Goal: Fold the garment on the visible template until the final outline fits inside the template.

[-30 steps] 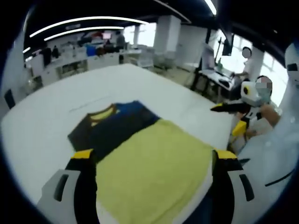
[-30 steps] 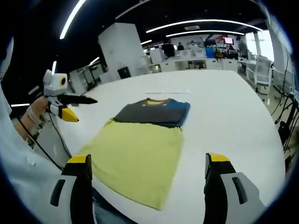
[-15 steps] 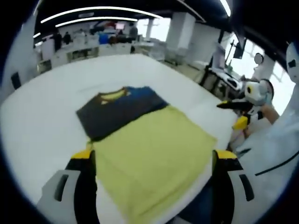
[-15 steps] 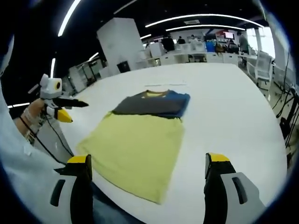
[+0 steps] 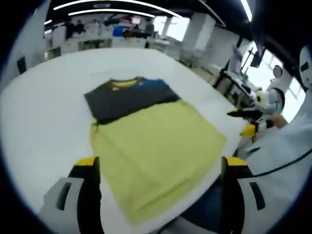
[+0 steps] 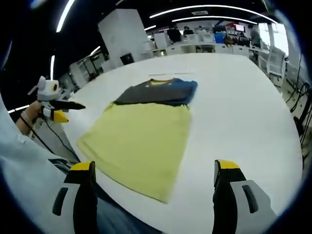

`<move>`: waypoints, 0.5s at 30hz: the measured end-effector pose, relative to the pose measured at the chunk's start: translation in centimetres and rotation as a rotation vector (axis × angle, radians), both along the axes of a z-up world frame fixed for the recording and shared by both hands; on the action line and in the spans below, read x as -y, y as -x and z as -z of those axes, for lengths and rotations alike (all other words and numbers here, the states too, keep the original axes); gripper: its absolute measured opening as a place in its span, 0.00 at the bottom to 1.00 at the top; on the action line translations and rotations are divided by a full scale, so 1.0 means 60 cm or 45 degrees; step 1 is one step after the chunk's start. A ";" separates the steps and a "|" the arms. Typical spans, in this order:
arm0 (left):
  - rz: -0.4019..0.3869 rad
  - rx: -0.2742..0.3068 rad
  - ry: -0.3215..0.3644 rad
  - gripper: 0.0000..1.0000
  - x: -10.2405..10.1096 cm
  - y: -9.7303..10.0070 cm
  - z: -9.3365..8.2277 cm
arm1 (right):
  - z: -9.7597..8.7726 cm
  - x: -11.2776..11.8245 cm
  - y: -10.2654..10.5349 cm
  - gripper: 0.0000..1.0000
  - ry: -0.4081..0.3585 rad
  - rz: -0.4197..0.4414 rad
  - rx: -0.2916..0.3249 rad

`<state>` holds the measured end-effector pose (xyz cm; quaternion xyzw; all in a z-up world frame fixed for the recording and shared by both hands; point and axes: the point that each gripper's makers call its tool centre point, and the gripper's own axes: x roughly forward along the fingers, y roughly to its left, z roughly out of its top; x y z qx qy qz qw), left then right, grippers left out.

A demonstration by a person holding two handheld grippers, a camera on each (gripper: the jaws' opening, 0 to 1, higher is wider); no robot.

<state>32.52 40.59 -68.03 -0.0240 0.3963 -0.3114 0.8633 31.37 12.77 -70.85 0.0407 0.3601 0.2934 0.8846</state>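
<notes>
Garment (image 5: 146, 141) lies flat on the white table (image 5: 44, 107), straight ahead of both tongs and touched by neither. Its yellow body spreads nearest them, reaching the table's near edge; the dark grey and blue top part lies beyond. The left gripper (image 5: 158, 168) has its jaws spread wide with nothing between them, and so does the right gripper (image 6: 153, 173). Each shows small off to the side in the other's view, where its jaws look pressed together, though too small to be sure.
</notes>
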 end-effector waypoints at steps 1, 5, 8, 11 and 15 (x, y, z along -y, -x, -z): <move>-0.003 -0.008 -0.003 1.00 -0.002 0.003 0.003 | 0.002 0.001 0.001 1.00 -0.001 0.001 -0.002; -0.042 -0.043 -0.006 1.00 -0.013 0.016 0.015 | 0.014 0.003 0.010 1.00 0.000 0.008 -0.033; -0.050 -0.070 -0.010 1.00 -0.017 0.026 0.024 | 0.023 0.003 0.017 1.00 0.002 0.005 -0.056; -0.059 -0.108 -0.009 1.00 -0.016 0.036 0.032 | 0.035 0.002 0.024 1.00 0.006 -0.001 -0.088; -0.079 -0.137 -0.003 1.00 -0.014 0.044 0.040 | 0.040 0.002 0.027 1.00 -0.009 0.014 -0.103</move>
